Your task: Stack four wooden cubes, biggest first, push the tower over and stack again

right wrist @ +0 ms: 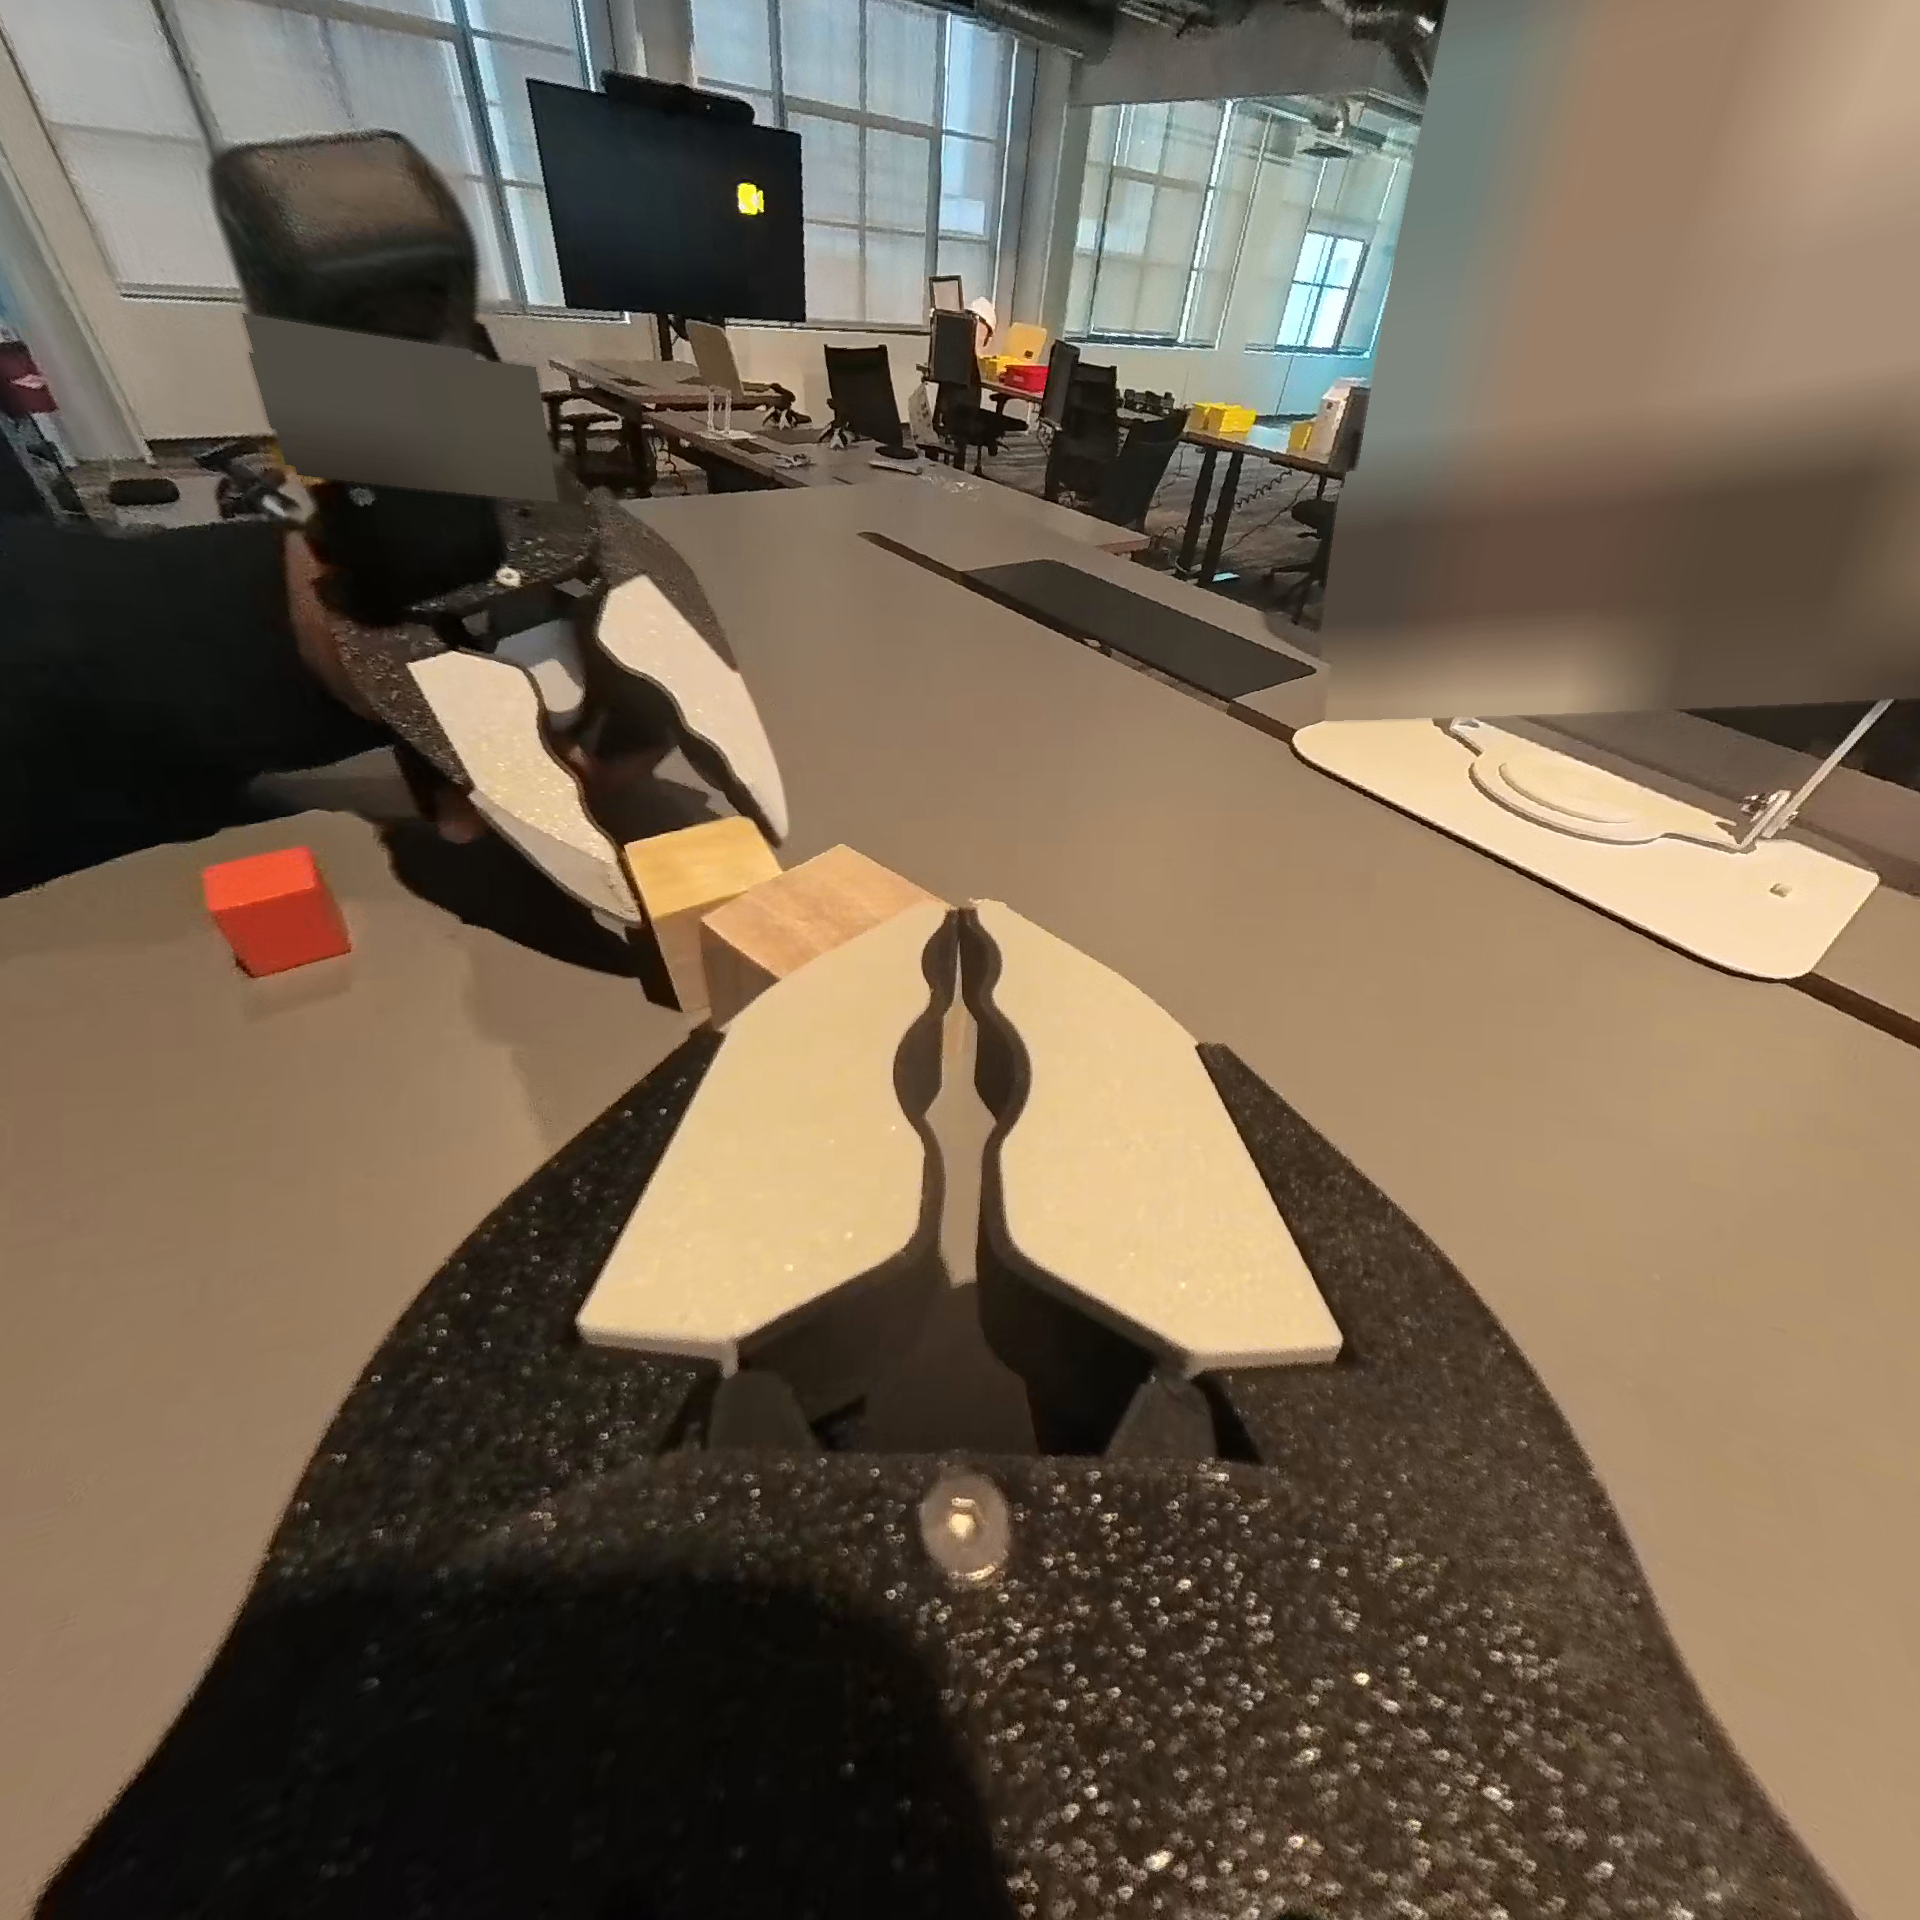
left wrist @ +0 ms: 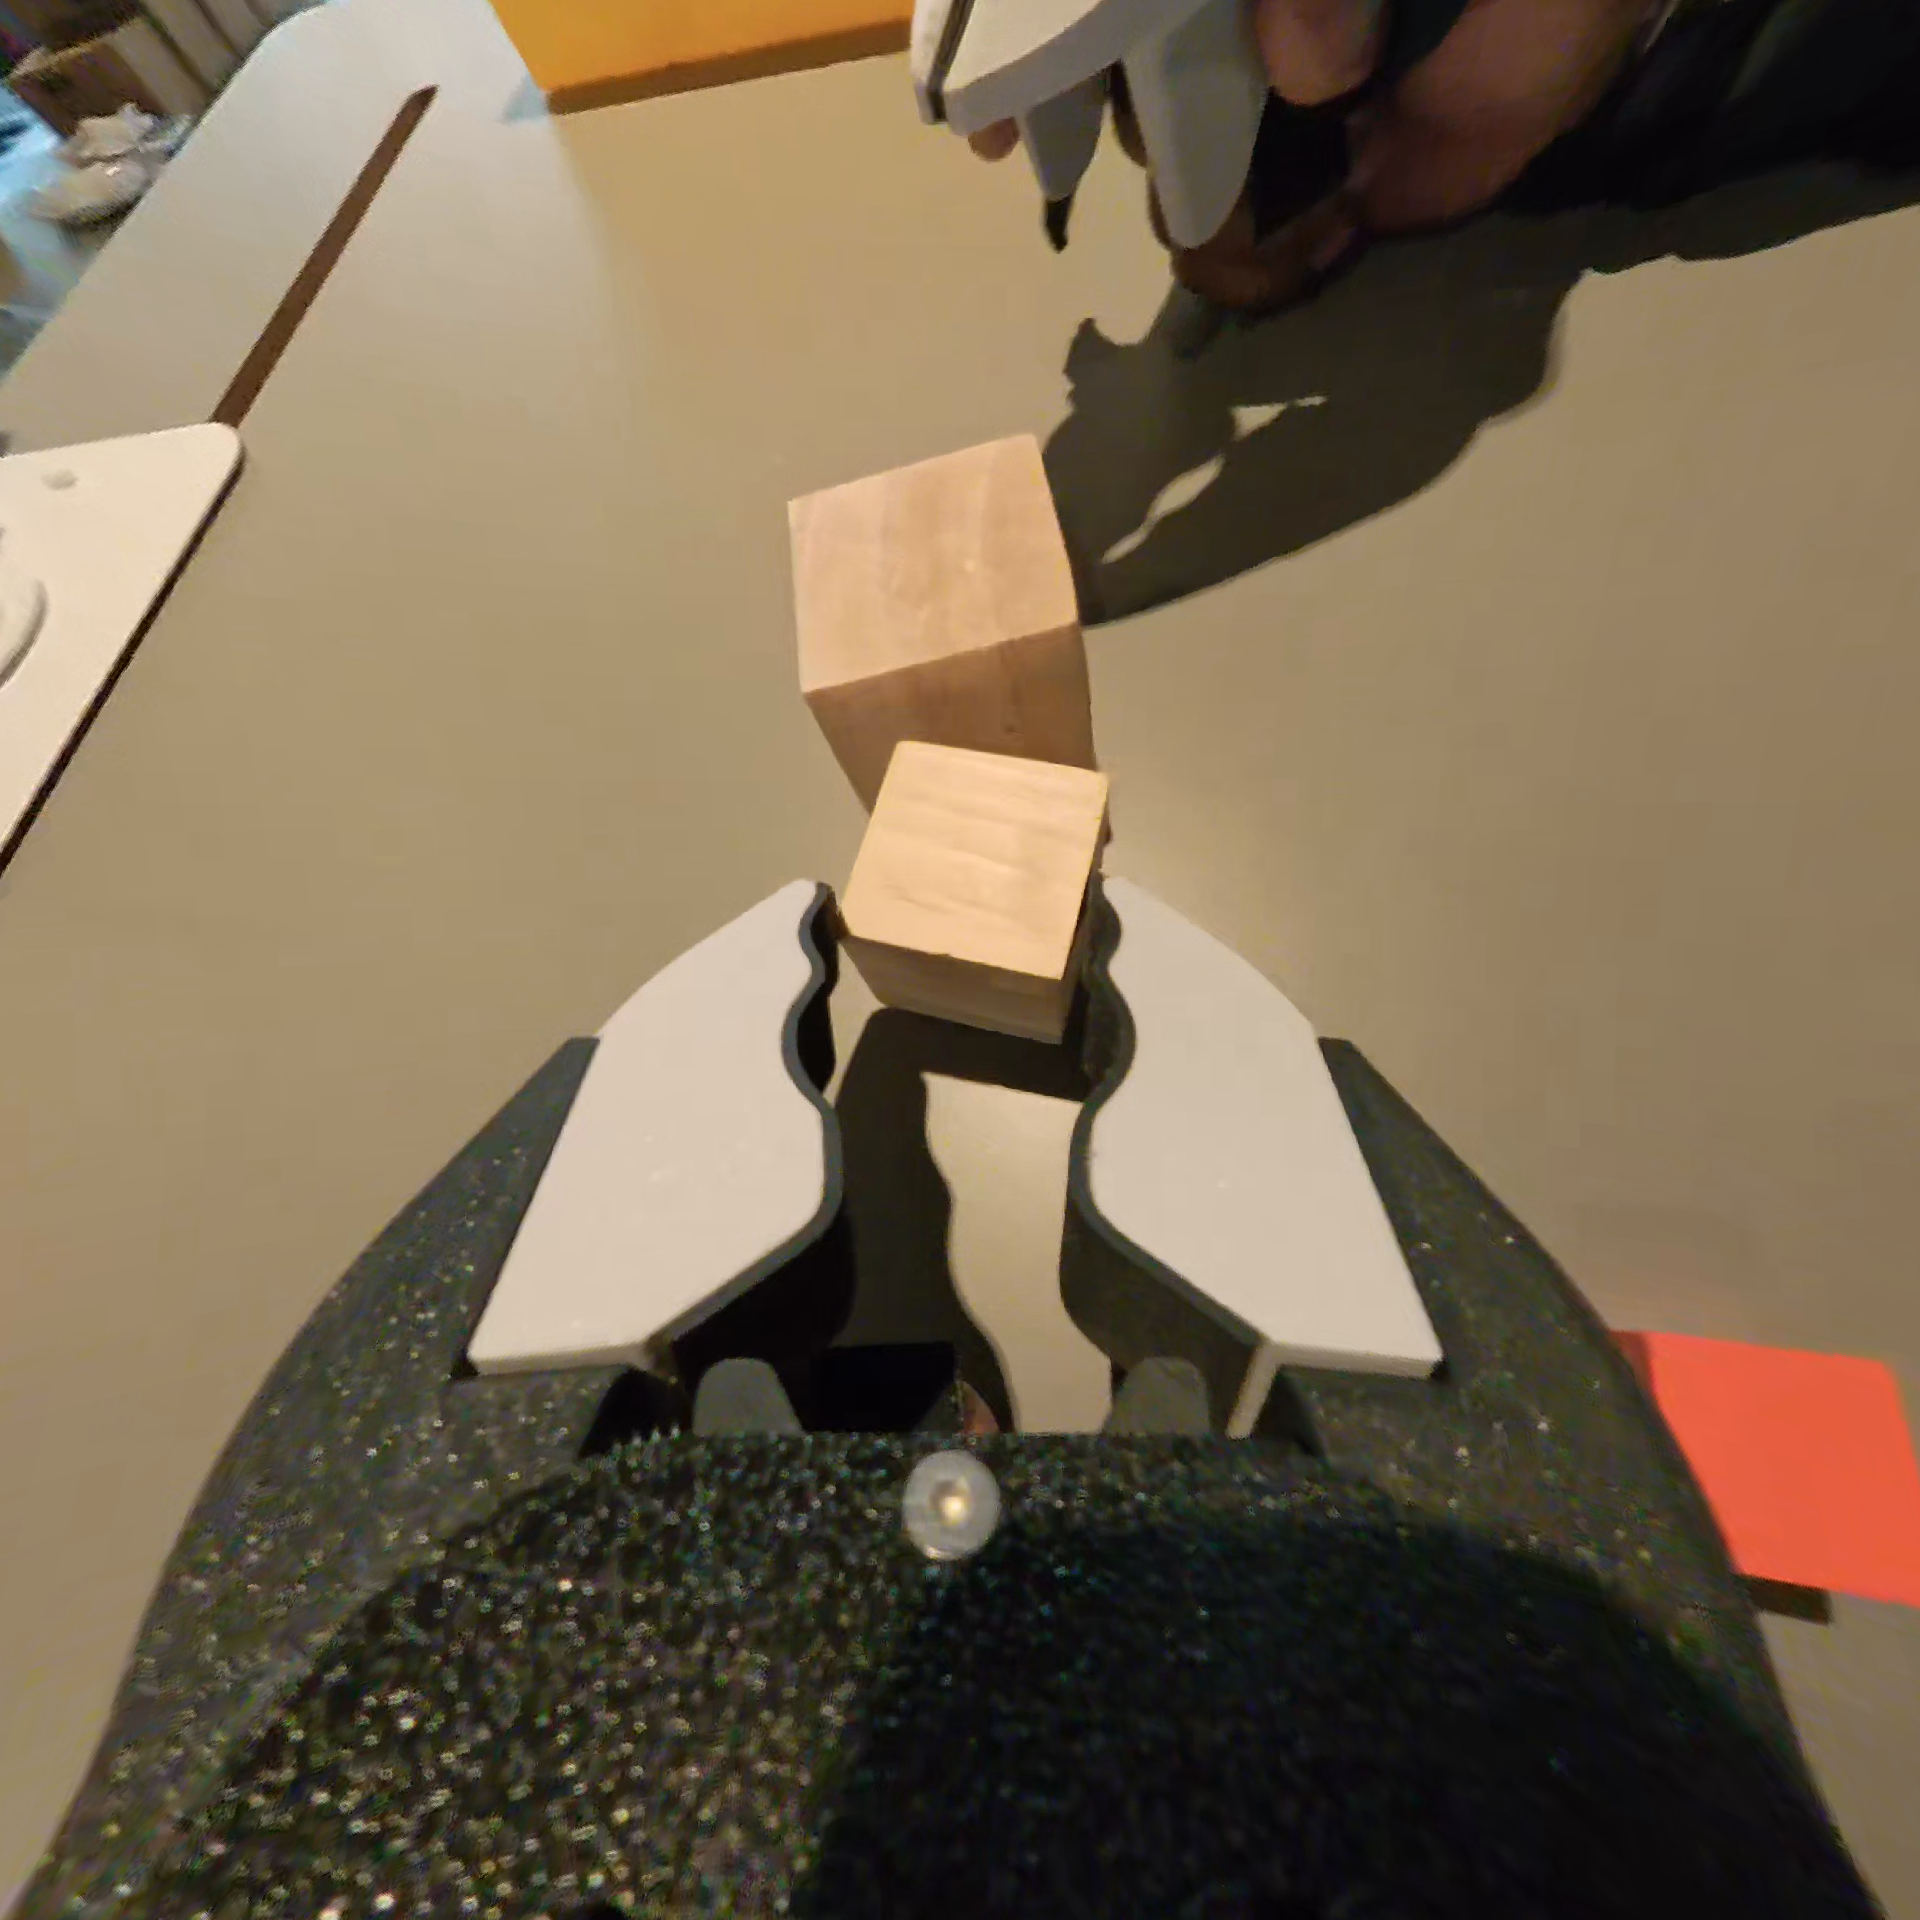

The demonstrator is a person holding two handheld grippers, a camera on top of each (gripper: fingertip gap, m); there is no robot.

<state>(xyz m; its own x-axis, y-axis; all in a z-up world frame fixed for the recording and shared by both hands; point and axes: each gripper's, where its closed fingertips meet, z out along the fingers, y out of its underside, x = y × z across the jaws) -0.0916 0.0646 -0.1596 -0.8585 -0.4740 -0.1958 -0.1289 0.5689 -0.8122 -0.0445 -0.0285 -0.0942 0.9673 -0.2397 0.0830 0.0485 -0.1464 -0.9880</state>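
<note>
My left gripper (left wrist: 966,920) is shut on a small pale wooden cube (left wrist: 971,883), its fingers on the cube's left and right sides. The cube's shadow suggests it is just above the grey table (left wrist: 468,831). Right behind it stands a bigger pale wooden cube (left wrist: 935,592). A red cube (left wrist: 1766,1455) lies on the table to the right of my left gripper. My right gripper (right wrist: 961,914) is shut and empty, its tips close to the bigger cube (right wrist: 810,914). The right wrist view also shows the left gripper (right wrist: 698,878) on the small cube (right wrist: 696,857) and the red cube (right wrist: 275,909).
A white flat base plate (left wrist: 94,582) lies at the table's left edge, also in the right wrist view (right wrist: 1621,831). An orange box (left wrist: 707,42) stands at the far edge. A dark slot (left wrist: 322,249) runs along the table. A hand (left wrist: 1403,135) holds the right gripper (left wrist: 1101,156). Spacing between my two grippers at the tips: around 12 centimeters. Both grippers' tips are roughly 35 centimeters from the white flat base plate (left wrist: 94,582). Look for it in the right wrist view (right wrist: 1597,864) too.
</note>
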